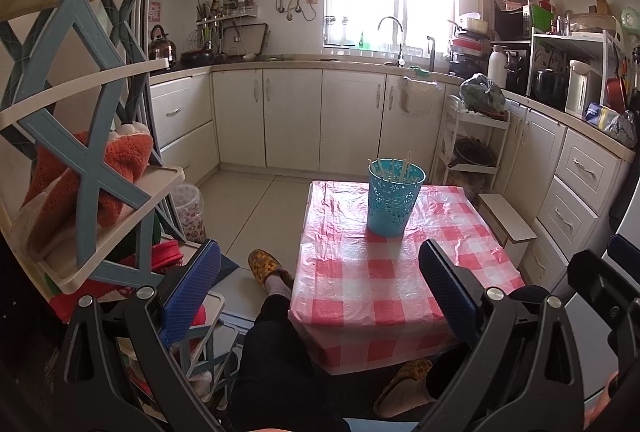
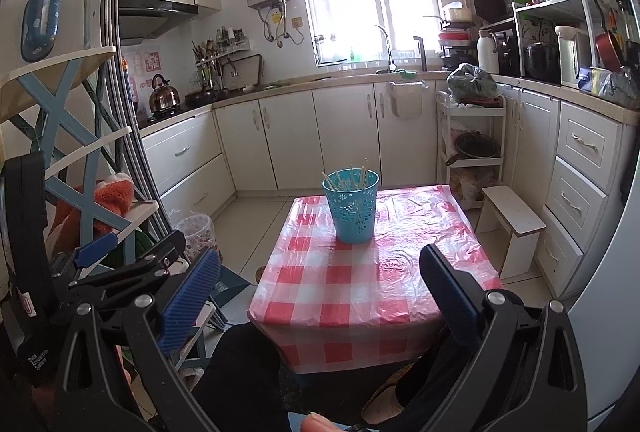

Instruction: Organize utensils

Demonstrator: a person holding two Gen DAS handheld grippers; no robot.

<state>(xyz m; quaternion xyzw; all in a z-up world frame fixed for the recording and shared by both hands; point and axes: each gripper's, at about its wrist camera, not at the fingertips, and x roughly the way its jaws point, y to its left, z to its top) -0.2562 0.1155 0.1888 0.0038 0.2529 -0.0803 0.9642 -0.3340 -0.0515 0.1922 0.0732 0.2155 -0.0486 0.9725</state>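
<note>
Both the left tool (image 1: pixel 320 284) and right tool (image 2: pixel 320 284) are hanging released and empty at the table's (image 2: pixel 360 296) near edge. The turquoise cup (image 2: pixel 351 206) holding chopsticks (image 2: pixel 362 176) is standing mid-frame toward the far edge, bare checked cloth lying between

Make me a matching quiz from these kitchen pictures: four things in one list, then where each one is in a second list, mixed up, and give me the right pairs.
Things:
1. blue holder
2. chopsticks
3. kettle
4. white stool

Places:
A. on the stove under the range hood
B. on the floor to the right of the table
C. on the checked tablecloth, toward the table's far end
D. standing upright inside the blue holder

Pairs: 1-C, 2-D, 3-A, 4-B

Both the left gripper and the right gripper hang open short of the table, holding nothing.
</note>
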